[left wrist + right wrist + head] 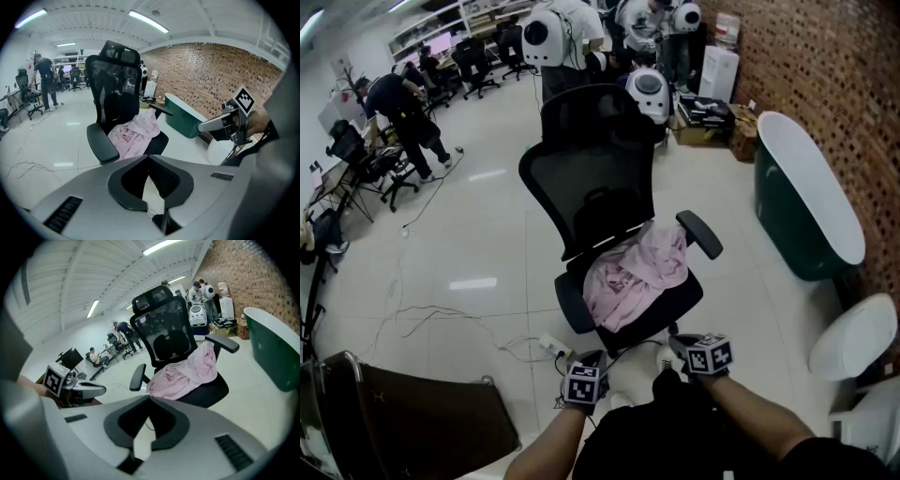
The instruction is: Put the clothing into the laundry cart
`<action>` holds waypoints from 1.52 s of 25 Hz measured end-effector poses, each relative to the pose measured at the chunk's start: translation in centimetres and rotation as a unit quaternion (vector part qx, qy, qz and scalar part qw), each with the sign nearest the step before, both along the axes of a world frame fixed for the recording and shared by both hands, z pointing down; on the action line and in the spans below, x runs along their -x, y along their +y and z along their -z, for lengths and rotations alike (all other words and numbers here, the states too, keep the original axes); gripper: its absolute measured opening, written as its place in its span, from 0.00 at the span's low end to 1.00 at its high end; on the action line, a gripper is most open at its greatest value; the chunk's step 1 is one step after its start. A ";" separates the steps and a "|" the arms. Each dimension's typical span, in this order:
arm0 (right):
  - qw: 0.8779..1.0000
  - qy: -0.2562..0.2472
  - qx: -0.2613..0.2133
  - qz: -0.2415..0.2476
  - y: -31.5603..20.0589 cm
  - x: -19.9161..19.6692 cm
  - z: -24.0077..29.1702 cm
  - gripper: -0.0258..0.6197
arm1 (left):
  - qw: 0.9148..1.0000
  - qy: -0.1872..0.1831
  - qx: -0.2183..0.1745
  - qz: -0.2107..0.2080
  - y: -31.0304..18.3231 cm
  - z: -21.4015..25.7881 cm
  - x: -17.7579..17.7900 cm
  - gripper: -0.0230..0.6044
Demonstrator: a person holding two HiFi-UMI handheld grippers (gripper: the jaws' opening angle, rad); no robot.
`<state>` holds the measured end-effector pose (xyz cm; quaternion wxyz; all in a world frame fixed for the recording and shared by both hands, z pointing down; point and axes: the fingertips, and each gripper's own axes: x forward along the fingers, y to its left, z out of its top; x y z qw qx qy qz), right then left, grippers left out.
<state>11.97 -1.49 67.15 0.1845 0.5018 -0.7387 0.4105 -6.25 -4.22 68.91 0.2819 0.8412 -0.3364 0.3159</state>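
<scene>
While the dark laundry cart (403, 427) fills the lower left corner of the head view, the left gripper (149, 157) sits at bottom centre just right of it, its jaws closed tip to tip with nothing between them. Above both grippers, at frame centre, a black mesh office chair (595, 169) carries the pink clothing (637, 277), crumpled on the seat and bunched up toward the right armrest. Neither gripper touches the clothing. The right gripper (150, 397), beside the left one at bottom centre, likewise has its jaws pressed together and empty. At the right edge, a green bathtub (806, 197) stands along the brick wall (853, 84).
</scene>
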 end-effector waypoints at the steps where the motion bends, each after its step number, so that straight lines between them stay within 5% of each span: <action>1: 1.000 0.000 0.000 -0.001 -0.4 -0.2 0.0 0.07 | 1.000 0.000 -0.001 0.000 -0.3 0.0 -0.1 0.04; 13: 1.000 -0.006 -0.008 0.015 -8.1 -1.9 -1.0 0.07 | 0.999 -0.017 -0.009 0.026 -5.5 -0.3 -0.3 0.04; 27: 1.000 -0.023 0.008 0.011 -17.6 -10.9 -3.4 0.07 | 0.999 -0.033 -0.013 0.027 -15.5 -0.7 -9.7 0.04; 38: 0.998 -0.047 0.032 -0.004 -22.9 -15.9 -8.3 0.07 | 0.996 -0.042 0.038 0.065 -19.1 -4.4 -15.3 0.04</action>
